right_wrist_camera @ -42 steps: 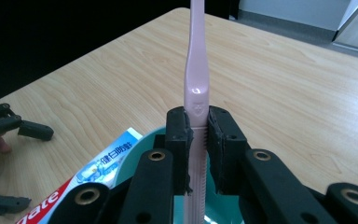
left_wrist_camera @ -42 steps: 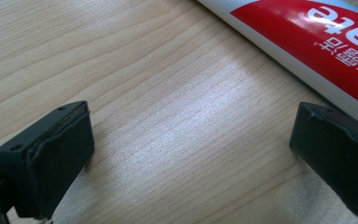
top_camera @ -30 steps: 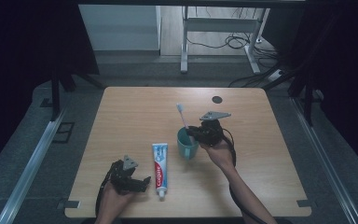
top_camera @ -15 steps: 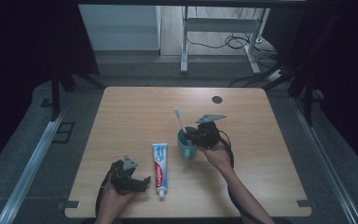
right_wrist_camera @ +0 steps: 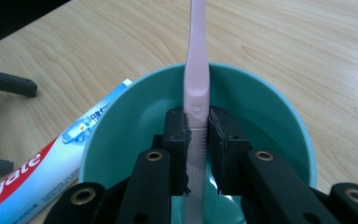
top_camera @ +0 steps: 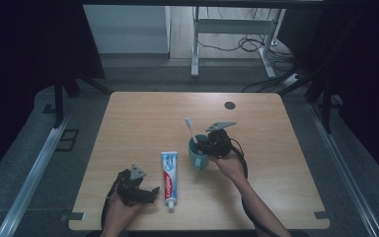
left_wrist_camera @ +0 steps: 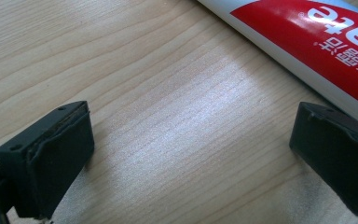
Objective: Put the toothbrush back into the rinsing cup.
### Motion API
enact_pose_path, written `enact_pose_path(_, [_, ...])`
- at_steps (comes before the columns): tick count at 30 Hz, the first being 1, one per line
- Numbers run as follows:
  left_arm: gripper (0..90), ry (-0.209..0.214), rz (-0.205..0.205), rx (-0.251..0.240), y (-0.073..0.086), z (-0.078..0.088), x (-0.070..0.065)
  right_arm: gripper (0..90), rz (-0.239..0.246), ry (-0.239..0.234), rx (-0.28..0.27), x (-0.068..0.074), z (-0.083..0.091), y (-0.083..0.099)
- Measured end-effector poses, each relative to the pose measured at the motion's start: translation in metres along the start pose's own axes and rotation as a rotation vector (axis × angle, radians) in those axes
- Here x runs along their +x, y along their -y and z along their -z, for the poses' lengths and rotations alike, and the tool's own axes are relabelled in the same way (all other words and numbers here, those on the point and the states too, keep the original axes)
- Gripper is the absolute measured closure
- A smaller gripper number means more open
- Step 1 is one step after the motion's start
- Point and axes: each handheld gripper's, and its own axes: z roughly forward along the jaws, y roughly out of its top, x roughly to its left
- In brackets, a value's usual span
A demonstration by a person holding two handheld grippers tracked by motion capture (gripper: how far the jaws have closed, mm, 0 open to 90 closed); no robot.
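A pink toothbrush (right_wrist_camera: 196, 70) is clamped between the pads of the right gripper (right_wrist_camera: 196, 154), right over the mouth of a teal cup (right_wrist_camera: 279, 121). In the right gripper view the handle is pinched low down, with the lower end dipping into the cup and the rest rising straight up out of the top of the picture. From the high view the same toothbrush (top_camera: 189, 127) is seen leaning up and slightly away from the cup (top_camera: 196, 159), which is parked on the wooden table (top_camera: 143, 118) just right of centre, with the right gripper (top_camera: 211, 143) held against its far-right side.

A toothpaste tube (top_camera: 168, 178) is laid flat just left of the cup, cap end toward the near edge (the red and blue label is easy to spot). The two are near each other but whether they touch can't be made out.

The left gripper (top_camera: 150, 193) is held low at the near-left part of the table, jaws spread wide with nothing but bare wood between them. In the left gripper view the tube (left_wrist_camera: 307, 42) is seen running just past the right-hand jaw, not gripped.
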Motion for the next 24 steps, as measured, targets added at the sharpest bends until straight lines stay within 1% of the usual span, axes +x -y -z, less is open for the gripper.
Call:
enact_pose_path(6, [0.0,0.0,-0.003,0.003,0.0,0.0,0.0,73.5,-0.003,-0.008,0.017,0.0,0.0,-0.001])
enact_pose_path(10, [0.0,0.0,0.0,0.0,0.0,0.0,0.0,72.1,0.0,-0.005,0.015,0.0,0.001,-0.001])
enact_pose_path(14, [0.0,0.0,-0.006,0.005,0.0,0.0,0.0,67.4,0.014,0.003,0.01,0.002,0.003,-0.002])
enact_pose_path(15, [0.0,0.0,-0.006,0.005,0.0,0.0,0.0,67.4,0.014,0.003,0.01,0.002,0.003,-0.002])
enact_pose_path(16, [0.0,0.0,-0.003,0.003,0.0,0.0,0.0,65.3,0.022,0.007,0.006,0.002,0.005,-0.003])
enact_pose_path(17, [0.0,0.0,-0.004,0.003,0.0,0.0,0.0,65.3,0.022,0.007,0.006,0.002,0.005,-0.003])
enact_pose_path(18, [0.0,0.0,-0.002,0.002,0.0,0.0,0.0,62.5,0.029,0.009,0.005,0.003,0.007,-0.004])
enact_pose_path(19, [0.0,0.0,-0.004,0.003,0.0,0.0,0.0,62.5,0.029,0.009,0.005,0.003,0.007,-0.004])
enact_pose_path(24, [0.0,0.0,0.0,0.001,0.0,0.0,0.0,53.2,0.057,0.017,0.007,0.005,0.012,-0.005])
